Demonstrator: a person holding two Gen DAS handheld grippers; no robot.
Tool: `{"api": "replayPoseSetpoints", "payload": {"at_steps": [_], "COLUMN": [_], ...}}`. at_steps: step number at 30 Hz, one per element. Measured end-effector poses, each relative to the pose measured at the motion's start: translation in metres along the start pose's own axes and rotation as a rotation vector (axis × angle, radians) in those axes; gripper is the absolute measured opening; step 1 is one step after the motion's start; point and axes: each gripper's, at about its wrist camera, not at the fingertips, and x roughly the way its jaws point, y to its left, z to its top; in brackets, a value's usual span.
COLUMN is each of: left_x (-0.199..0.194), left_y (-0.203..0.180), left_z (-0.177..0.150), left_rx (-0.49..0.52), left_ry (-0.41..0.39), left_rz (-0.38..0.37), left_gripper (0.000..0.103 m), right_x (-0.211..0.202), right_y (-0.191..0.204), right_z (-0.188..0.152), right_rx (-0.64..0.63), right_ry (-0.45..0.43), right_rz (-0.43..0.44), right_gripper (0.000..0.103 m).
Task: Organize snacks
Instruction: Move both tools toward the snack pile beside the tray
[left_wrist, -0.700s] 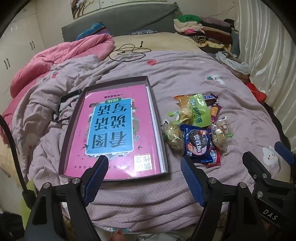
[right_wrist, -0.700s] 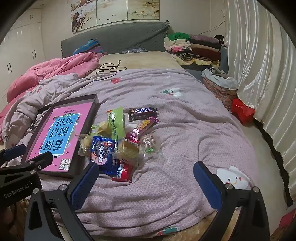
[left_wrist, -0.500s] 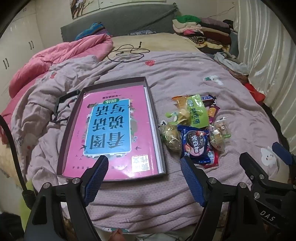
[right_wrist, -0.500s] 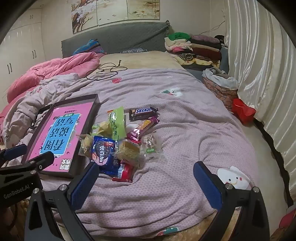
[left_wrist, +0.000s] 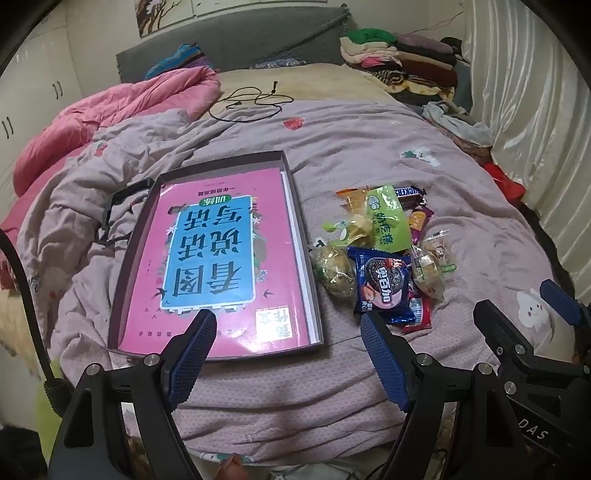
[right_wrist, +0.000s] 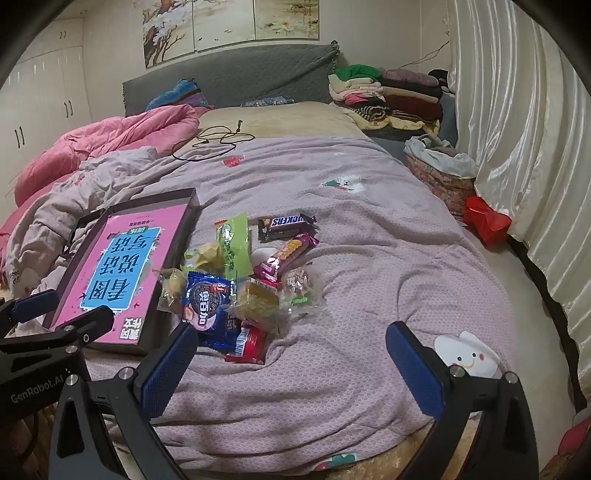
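A pile of wrapped snacks lies on the purple quilt: a blue Oreo pack (left_wrist: 384, 286) (right_wrist: 207, 308), a green pouch (left_wrist: 389, 218) (right_wrist: 233, 240), a Snickers bar (right_wrist: 286, 223) (left_wrist: 408, 192) and a purple biscuit bar (right_wrist: 290, 254). Left of the pile sits a shallow dark box (left_wrist: 301, 236) (right_wrist: 168, 266) holding a pink book (left_wrist: 218, 258). My left gripper (left_wrist: 288, 339) hovers open over the box's near right corner, nothing between its blue pads. My right gripper (right_wrist: 291, 350) is open too, above bare quilt just in front of the pile.
A pink duvet (left_wrist: 110, 110) is bunched at the far left, a black cable (left_wrist: 251, 103) lies near the pillows, folded clothes (right_wrist: 388, 96) are stacked at the far right. A red bag (right_wrist: 485, 221) and curtains (right_wrist: 517, 129) flank the bed's right side.
In the left wrist view the box and the snacks have slid slightly to the left and up. The right wrist view is nearly unchanged. Both grippers stay open.
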Motion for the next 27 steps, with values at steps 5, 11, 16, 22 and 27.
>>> {"api": "replayPoseSetpoints", "payload": {"at_steps": [5,11,16,22,27], "left_x": [0.0007,0.0014,0.0015,0.0014,0.0029], "left_y": [0.0001,-0.0009,-0.0019,-0.002,-0.003], "left_z": [0.0004,-0.0001,-0.0012,-0.0013,-0.0008], "left_rx": [0.002,0.008,0.009,0.011,0.014], "left_ry": [0.003,0.001,0.0,0.0,0.003], "left_rz": [-0.002,-0.002,-0.003,-0.005,-0.011], "left_gripper": [0.081,0.081,0.081,0.081,0.081], "right_x": [0.0003,-0.0017,-0.0013,0.0026,0.0046], "right_y": [0.0047,0.003,0.0026,-0.002,-0.003], "right_z": [0.0007,0.0003,-0.0009,-0.0018,-0.0042], "right_rx": [0.003,0.002,0.001,0.006,0.006], "right_ry": [0.002,0.0,0.002,0.004,0.008], "right_rz": [-0.002,-0.001,-0.001,0.003,0.005], "right_gripper": [0.103,0.103,0.103,0.103,0.103]}}
